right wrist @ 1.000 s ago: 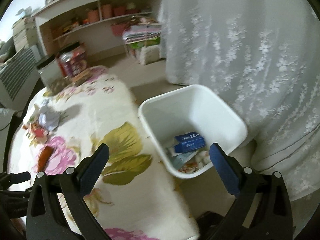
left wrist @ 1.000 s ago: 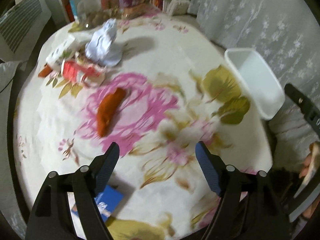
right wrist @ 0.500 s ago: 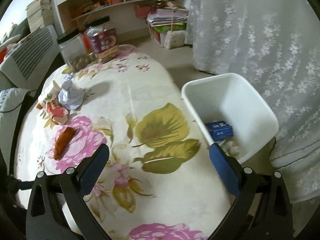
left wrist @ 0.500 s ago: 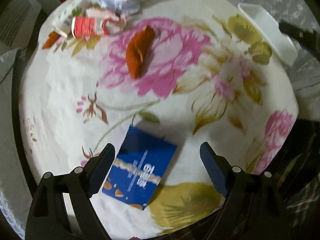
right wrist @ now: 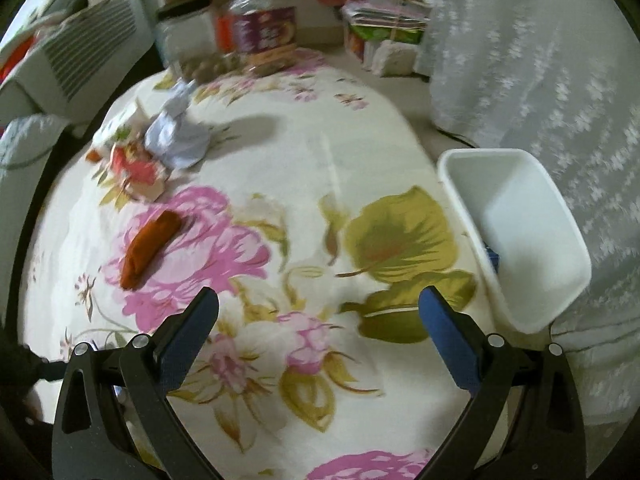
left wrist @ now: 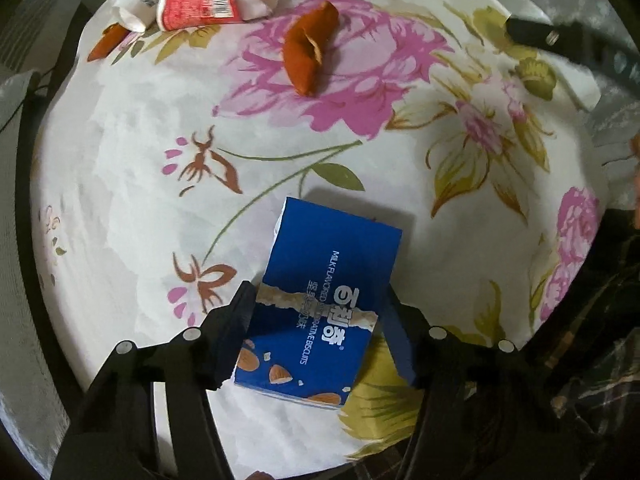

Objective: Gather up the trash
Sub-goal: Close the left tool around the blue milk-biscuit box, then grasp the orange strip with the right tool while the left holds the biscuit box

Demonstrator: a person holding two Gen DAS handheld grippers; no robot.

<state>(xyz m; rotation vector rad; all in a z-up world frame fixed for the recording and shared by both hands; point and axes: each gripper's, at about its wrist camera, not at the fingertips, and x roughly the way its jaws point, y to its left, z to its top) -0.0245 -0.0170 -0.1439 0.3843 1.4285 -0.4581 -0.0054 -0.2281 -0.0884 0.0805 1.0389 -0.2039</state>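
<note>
While wrappers [left wrist: 208, 4] litter the tablecloth [left wrist: 120, 184], a white bin [right wrist: 516, 232] waits alongside.

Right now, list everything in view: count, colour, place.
blue cardboard biscuit box: one, blue, near table edge, between the left jaws
orange crumpled wrapper: one, orange, on the pink flower print
red-and-white flattened carton: one, far side of table
white crumpled paper: one, beside the carton
white plastic bin: one, off the table's right edge
floral tablecloth: one, white, pink, green
left gripper: jaws have just been closing, flanking the box
right gripper: jaws open, empty
</note>
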